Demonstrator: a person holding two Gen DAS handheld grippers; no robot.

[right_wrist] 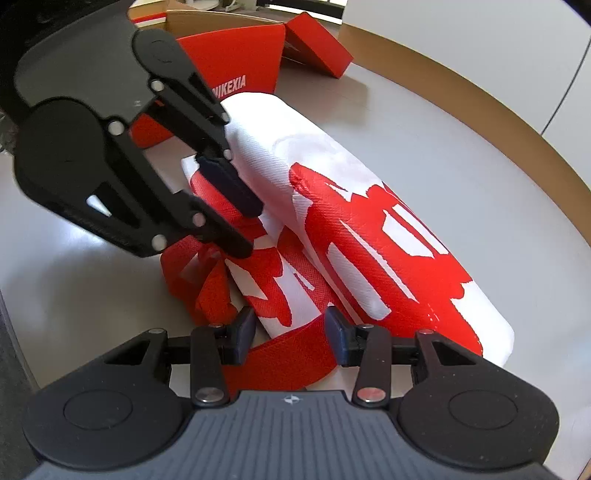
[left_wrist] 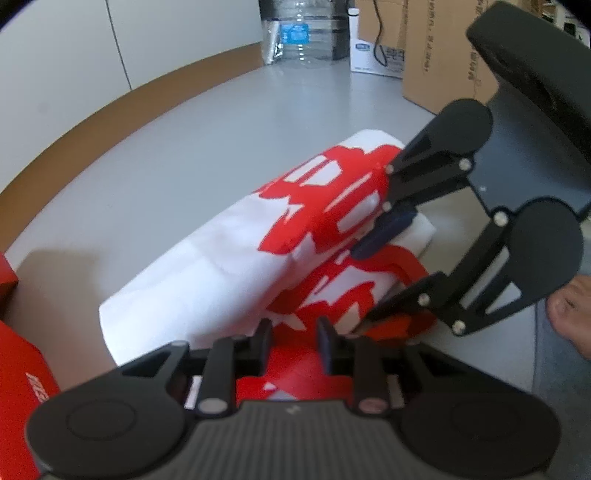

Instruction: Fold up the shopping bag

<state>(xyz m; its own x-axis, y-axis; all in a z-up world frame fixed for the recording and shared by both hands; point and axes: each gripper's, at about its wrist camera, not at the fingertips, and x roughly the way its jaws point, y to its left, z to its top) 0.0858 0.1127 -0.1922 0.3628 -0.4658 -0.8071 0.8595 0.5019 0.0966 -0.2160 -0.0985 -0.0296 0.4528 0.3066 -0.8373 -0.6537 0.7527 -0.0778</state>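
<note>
The shopping bag [left_wrist: 236, 258] lies folded on the grey table [left_wrist: 221, 122], a long white bundle with big red print, and it stretches away in front of both claws. The left gripper [left_wrist: 293, 341] points down at the near end of the bag; its two fingers stand apart, and a red part of the bag lies below the gap, but the pads do not press on it, so this claw is released. In the right wrist view the same claw comes in from the upper left, one finger [right_wrist: 231, 186] over the red handle straps [right_wrist: 207, 273] at the left side of the bundle. The right gripper [right_wrist: 291, 334] also points down, and a red strap [right_wrist: 291, 349] runs across just under the gap between its parted fingers; I cannot tell if the pads touch the strap, and it does not look clamped. In the left wrist view this claw enters from the right, with one dark pad [left_wrist: 384, 232] lying on the top fold of the bag. Beyond the bag, on the far side from the right claw, stand red boxes [right_wrist: 236, 62]. Far ahead of the left claw are a clear water bottle [left_wrist: 303, 33] and a cardboard box [left_wrist: 443, 55]. A hand [left_wrist: 570, 314] shows at the right edge.
</note>
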